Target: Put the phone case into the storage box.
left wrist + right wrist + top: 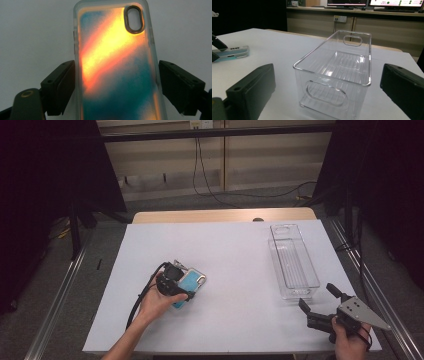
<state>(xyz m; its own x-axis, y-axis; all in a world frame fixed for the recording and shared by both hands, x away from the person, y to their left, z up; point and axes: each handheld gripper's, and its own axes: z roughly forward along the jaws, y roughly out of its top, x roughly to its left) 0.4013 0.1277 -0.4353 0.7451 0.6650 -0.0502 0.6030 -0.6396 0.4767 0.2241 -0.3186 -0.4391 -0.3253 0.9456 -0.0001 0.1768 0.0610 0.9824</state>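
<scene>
Phone case [117, 67], a clear-rimmed soft one with a teal and orange swirl on its back and an oval camera cutout near one end, lies flat on the white table sheet [235, 245], left of the middle and toward the person's side. In the high view the left gripper [186, 289] sits right over its near end, with the person's left hand [157, 301] wrapped round the black body and a black cable looping off to the left. From the left gripper view the case runs straight up between the two black jaws; the one on the left sits right at the case's edge, the one on the right stands a sliver off it, so it looks bracketed rather than squeezed, not clamped yet as far as I can tell. Over on the right, the right gripper [317, 301] is held near the table's front edge, jaws spread wide with nothing in them, pointing at the clear plastic rectangular bin [337, 75] with oval handle cutouts in its short ends. That bin stands upright on the sheet, well apart from the case.
</scene>
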